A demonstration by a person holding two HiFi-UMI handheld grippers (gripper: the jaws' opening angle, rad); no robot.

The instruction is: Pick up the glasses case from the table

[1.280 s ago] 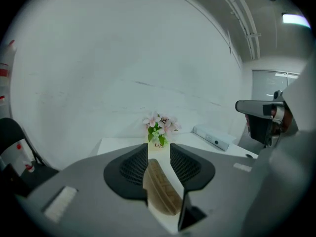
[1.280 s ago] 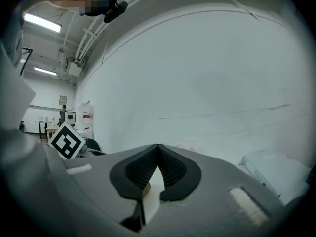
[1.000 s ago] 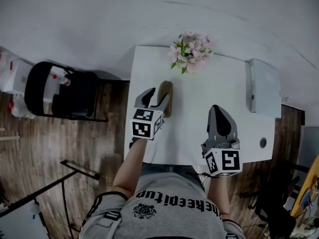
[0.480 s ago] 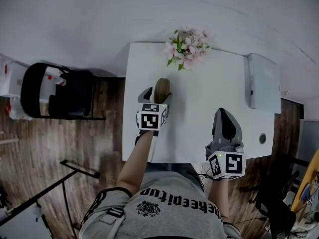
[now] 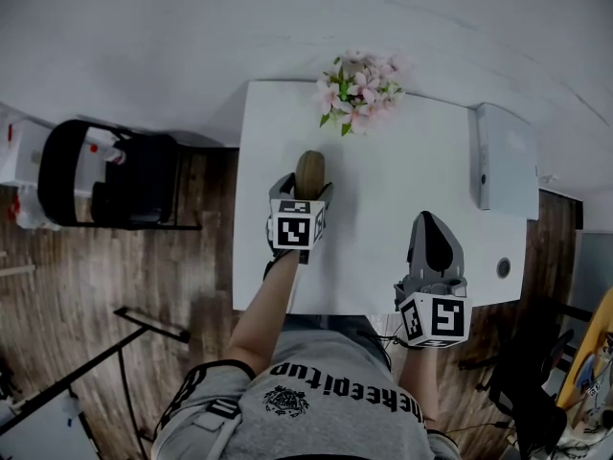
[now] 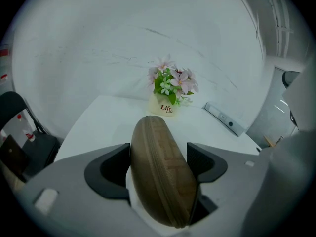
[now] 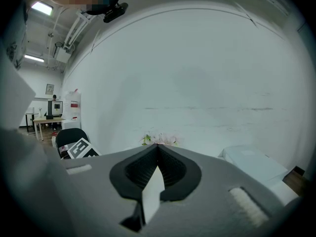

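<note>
bearing glasses case (image 6: 160, 174) between left tool's (image 5: 301, 188) just-opened jaws, white table (image 5: 402, 214) over wood floor (image 5: 115, 286); right tool (image 7: 158, 149) clenched.

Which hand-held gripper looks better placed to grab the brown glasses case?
The left hand-held gripper: its jaws, which have just been opening, stand either side of the glasses case. The right hand-held gripper is shut, apart from the case, near the table edge.

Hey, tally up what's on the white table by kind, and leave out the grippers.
Glasses case: 1
Flower pot: 1
Flat white box: 1
Small round fitting: 1
Total: 4
</note>
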